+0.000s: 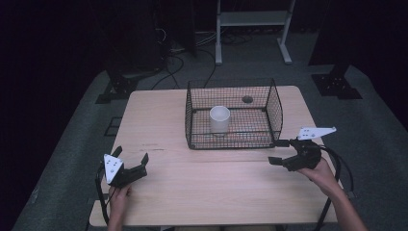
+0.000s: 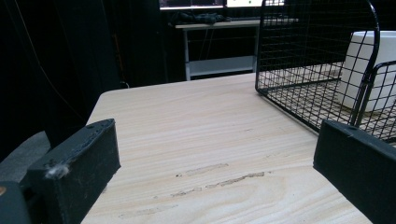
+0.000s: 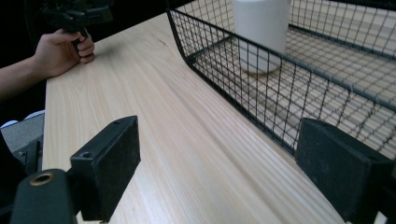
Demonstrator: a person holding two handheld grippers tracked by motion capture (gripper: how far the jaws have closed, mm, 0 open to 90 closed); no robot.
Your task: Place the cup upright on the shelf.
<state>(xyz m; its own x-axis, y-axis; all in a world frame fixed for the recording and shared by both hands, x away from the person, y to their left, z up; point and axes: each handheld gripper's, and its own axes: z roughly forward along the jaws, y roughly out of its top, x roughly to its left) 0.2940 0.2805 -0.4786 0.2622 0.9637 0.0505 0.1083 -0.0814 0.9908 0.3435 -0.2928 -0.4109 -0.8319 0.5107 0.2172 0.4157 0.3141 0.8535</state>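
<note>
A black wire basket (image 1: 231, 137) stands on the far middle of the wooden table (image 1: 207, 187). Inside it a white cup (image 1: 220, 119) stands upright. My left gripper (image 1: 131, 154) rests near the table's front left corner, open, with nothing between its jaws. In the left gripper view, my left gripper (image 2: 215, 140) points at the basket (image 2: 303, 56) and the cup (image 2: 373, 70) behind the mesh. My right gripper (image 1: 276, 151) hovers just right of the basket's front right corner, open and holding nothing. The right gripper view (image 3: 219, 144) looks along the basket's front wall (image 3: 280, 93), with the cup (image 3: 261, 28) beyond.
A round hole (image 1: 247, 99) in the tabletop lies behind the basket. A white metal frame (image 1: 252, 19) and black stand bases (image 1: 337, 84) are on the floor beyond the table. The other hand (image 3: 63, 51) rests at the far table edge in the right gripper view.
</note>
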